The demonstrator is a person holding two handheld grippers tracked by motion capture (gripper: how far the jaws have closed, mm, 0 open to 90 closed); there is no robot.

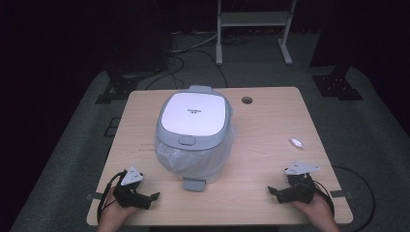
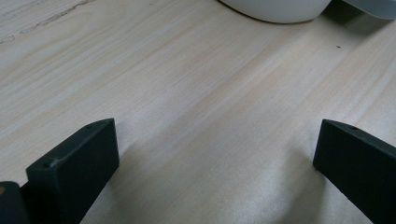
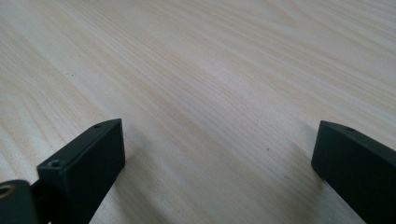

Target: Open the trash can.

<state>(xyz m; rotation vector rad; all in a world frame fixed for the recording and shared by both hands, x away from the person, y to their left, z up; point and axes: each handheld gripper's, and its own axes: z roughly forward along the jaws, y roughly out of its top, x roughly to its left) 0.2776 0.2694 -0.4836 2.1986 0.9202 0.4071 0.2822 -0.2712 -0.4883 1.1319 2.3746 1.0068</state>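
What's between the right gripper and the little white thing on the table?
Just bare wood. In the high view, nothing lies between the right gripper and the small white object.

A white and grey rice cooker (image 1: pixel 194 137), lid shut, stands mid-worktop (image 1: pixel 270 140) with clear plastic wrapped around its lower body. A small crumpled white scrap (image 1: pixel 297 142) lies well apart to its right. A round hole (image 1: pixel 247 100) pierces the far edge.

- The white, grey-rimmed rice cooker (image 1: pixel 194 135) blocks the light wooden table's (image 1: pixel 270 145) middle.
- Right half open, except a small white wrapper (image 1: pixel 297 142).
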